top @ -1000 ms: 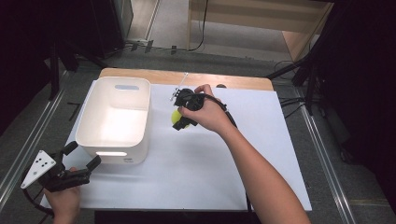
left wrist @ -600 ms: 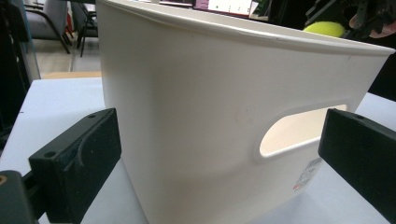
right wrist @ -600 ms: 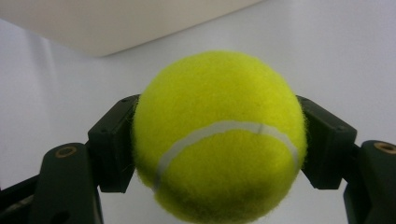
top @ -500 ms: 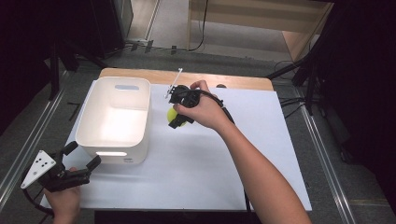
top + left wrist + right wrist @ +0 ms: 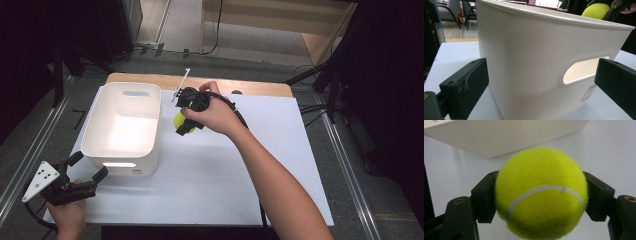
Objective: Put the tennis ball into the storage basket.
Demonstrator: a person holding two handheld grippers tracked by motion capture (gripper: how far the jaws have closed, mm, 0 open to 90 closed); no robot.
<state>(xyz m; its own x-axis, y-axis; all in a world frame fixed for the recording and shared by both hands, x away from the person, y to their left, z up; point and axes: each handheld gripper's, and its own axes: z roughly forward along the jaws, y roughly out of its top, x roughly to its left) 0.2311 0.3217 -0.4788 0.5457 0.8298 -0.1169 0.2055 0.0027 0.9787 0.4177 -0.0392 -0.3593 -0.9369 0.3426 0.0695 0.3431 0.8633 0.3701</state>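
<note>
A yellow tennis ball (image 5: pixel 541 195) sits clamped between the two black jaws of my right gripper (image 5: pixel 540 195), which is shut on it. From above, that gripper (image 5: pixel 184 124) holds the ball (image 5: pixel 178 120) in the air just right of the white bin (image 5: pixel 100 131). My left gripper (image 5: pixel 89 167) rests at the table's near left corner, open, jaws spread before the bin's near wall. In the left gripper view the bin wall (image 5: pixel 529 57) with its handle slot fills the space ahead, and the ball (image 5: pixel 596 11) peeks over the rim.
A white sheet (image 5: pixel 280 165) covers the table, with a wooden edge (image 5: pixel 250 87) at the far side. Metal rails (image 5: pixel 30 150) run along both sides of the table. Cables trail from the right gripper across the sheet.
My right gripper has risen a little with the ball and shifted left toward the bin. The left gripper has stayed where it was.
</note>
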